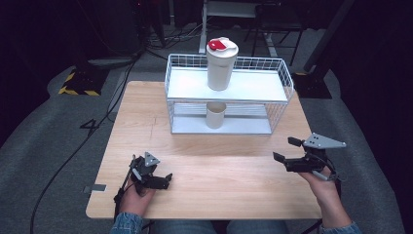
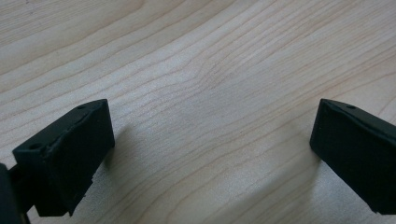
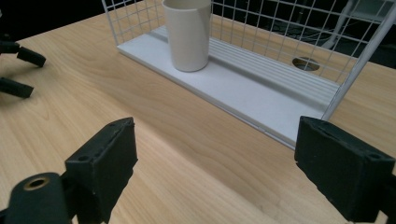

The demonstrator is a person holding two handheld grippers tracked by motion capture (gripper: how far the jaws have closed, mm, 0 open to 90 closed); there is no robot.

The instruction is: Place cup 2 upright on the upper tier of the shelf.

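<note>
My left hand-held gripper [image 1: 155, 179] is black, blocky, with a small grey three-cornered plate on top and a thin black cable trailing off it. My right hand-held gripper [image 1: 286, 151] is the same black build with a bigger grey plate, dark screw dots on it. Jaw pads are matte black, chunky, screw holes in the tops. Blue denim sleeve cuffs on both wrists.

The wooden bench [image 1: 160, 141] lay bare across its near half. At its far edge stood a white wire rack [image 1: 287, 80]. On the top shelf, about midway, a tall white tumbler [image 1: 220, 68] stood upright, red lid [image 1: 219, 45] on. Off the left edge, a black cable [image 1: 73, 156] ran across grey carpet [image 1: 44, 136].
</note>
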